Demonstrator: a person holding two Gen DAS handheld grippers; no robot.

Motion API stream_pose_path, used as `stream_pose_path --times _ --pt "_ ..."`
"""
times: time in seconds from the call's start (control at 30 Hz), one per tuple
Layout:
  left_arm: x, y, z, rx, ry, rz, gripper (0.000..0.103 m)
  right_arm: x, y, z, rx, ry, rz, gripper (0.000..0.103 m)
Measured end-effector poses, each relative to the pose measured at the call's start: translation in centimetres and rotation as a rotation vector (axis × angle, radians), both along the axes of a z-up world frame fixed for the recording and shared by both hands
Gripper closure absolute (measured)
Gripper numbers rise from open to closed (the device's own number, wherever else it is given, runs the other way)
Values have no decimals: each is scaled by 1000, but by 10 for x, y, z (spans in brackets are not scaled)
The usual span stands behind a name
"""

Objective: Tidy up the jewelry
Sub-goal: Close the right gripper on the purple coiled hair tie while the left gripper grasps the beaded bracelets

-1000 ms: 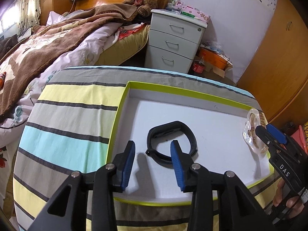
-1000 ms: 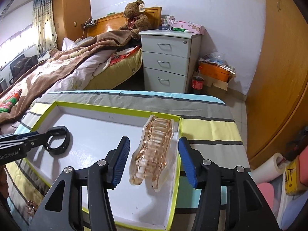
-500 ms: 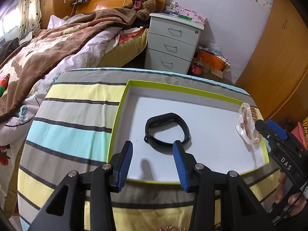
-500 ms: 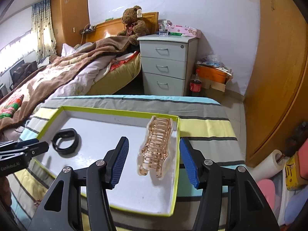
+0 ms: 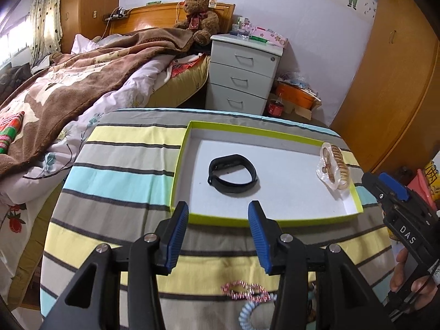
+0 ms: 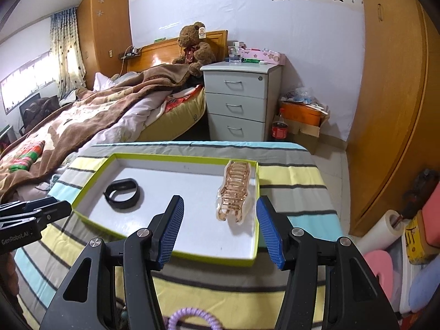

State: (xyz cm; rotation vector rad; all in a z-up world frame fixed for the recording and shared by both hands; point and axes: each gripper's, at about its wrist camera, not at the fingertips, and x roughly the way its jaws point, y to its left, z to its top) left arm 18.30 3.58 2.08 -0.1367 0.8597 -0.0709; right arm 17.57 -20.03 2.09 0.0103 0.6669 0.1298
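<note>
— Jewelry near the table's front edge is mostly cut off: a pink beaded bracelet (image 5: 244, 293) and a pale blue coil tie (image 5: 249, 315) lie partly behind the left gripper (image 5: 218, 236), and only the top arc of a purple coil tie (image 6: 191, 320) shows at the bottom of the right wrist view.

— And the fingers?

— Both spread wide, nothing between them. The right gripper (image 6: 220, 227) hangs over the near rim of the green-edged tray (image 6: 176, 157); the left one sits just short of that tray, above the striped tablecloth (image 5: 123, 181).

— Where are the pieces already inside?

— A black band (image 5: 233, 173) lies on the tray's white floor, left of centre. An amber hair claw (image 6: 233, 191) rests against the right wall, apart from the band.

— Surroundings?

— A bed with a brown blanket (image 5: 90, 77), a teddy bear (image 6: 194, 46) and a white drawer unit (image 6: 242, 101) stand beyond the table; nothing blocks the tray.
</note>
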Motion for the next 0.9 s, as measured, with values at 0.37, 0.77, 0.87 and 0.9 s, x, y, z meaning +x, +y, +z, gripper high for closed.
stream_pose_path --times 0.37,0.77,0.87,0.9 --pt "-33 14 -4 -25 -7 7 54 -33 -1 -11 3 24 6 47" --pt "-68 23 -22 -111 14 -42 45 -68 -21 -47 -7 141 -11 47" --pt "-75 21 -29 -103 44 -58 45 -71 -21 -53 -24 163 -8 47" --pt "-77 21 -31 -92 50 -60 45 -72 -22 -54 -26 169 -6 47"
